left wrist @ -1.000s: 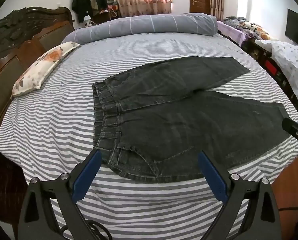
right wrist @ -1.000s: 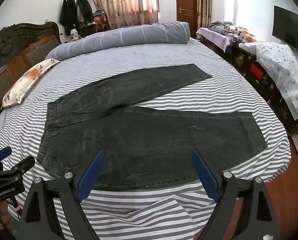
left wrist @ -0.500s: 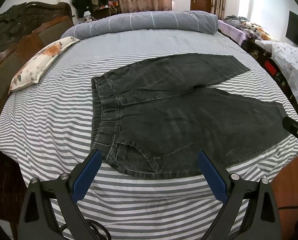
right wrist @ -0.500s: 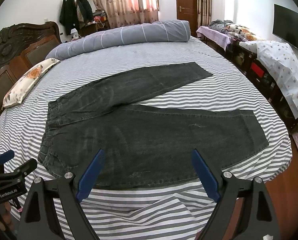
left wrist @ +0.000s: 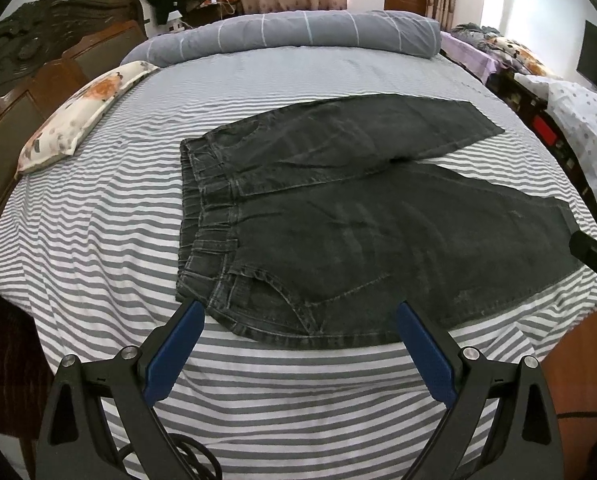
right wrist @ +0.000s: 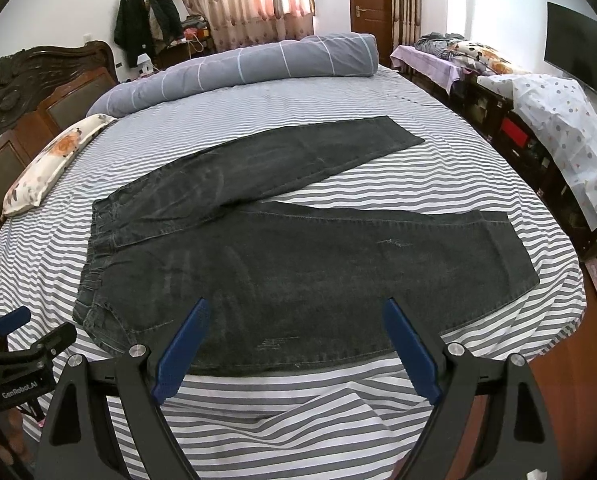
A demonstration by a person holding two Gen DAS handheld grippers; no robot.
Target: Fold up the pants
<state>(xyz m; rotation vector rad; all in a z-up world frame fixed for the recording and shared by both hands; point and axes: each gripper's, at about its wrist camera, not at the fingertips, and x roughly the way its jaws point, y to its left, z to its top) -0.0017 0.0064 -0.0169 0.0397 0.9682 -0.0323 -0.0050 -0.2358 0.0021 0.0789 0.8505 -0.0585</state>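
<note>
Stock as I read it from my two wrist feeds, L to R. Carved wooden headboard (left wrist: pixel 38 76) along bed's L edge. Floral pillow (left wrist: pixel 78 116) lying just beside it on the sheet. Striped bedsheet (left wrist: pixel 98 216), grey/white, covers the whole bed; rumpled fold at near edge in R-wrist feed. Rolled grey duvet (left wrist: pixel 298 34) across far side of bed. Pants (left wrist: pixel 358 232), dark grey denim, flat on the sheet mid-bed, unfolded: waistband to the L, both legs running R and splayed in a V, far leg angled away, near leg's cuff close to bed's R edge. L tongs (left wrist: pixel 298 320): released, blue pads wide apart, hovering over near edge of bed w/ pants' waistband corner and hip pocket between the tips; holding nothing that I can see. R tongs (right wrist: pixel 296 318): likewise released, pads spread over near leg's lower hem, approx mid-length; not gripping cloth. Each tool also shows at the margin of the other feed. Side bench w/ dotted white cloth (right wrist: pixel 558 128) past bed's R side. Dark screen (right wrist: pixel 574 42) on R wall.
</note>
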